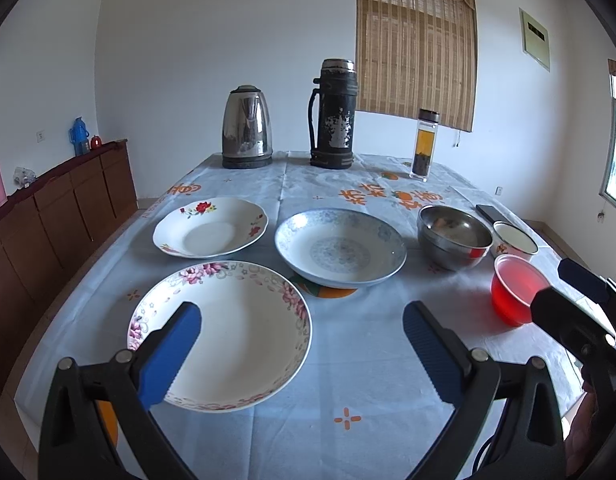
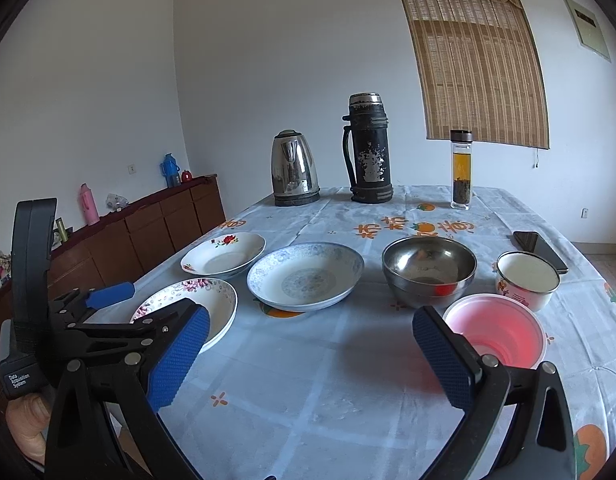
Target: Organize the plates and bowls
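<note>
The left gripper (image 1: pixel 302 354) is held above the surface (image 1: pixel 367 380), fingers spread wide apart and holding nothing. Its left finger overlaps the pink-flowered plate (image 1: pixel 236 332) in the left wrist view; contact cannot be confirmed from this angle. The right gripper (image 2: pixel 309 354) is likewise spread apart and empty, above a bare area of the tablecloth.

Three plates lie on the left half of the surface. The pink-flowered plate is nearest the person. The red-flowered plate (image 1: pixel 210 227) lies beyond it. The blue-patterned plate (image 1: pixel 339 246) lies to the right of both, separate from each.

Three bowls are grouped on the right half. The steel bowl (image 2: pixel 429 270) stands just right of the blue-patterned plate. The enamel bowl (image 2: pixel 527 280) stands to its right, near a dark phone (image 2: pixel 541 250). The red plastic bowl (image 2: pixel 495 330) is nearest the person, just beside the right gripper's right finger.

Along the far edge stand a steel kettle (image 1: pixel 247 127), a worn black flask (image 1: pixel 333 114) and a glass tea bottle (image 1: pixel 425 145), all upright.
</note>
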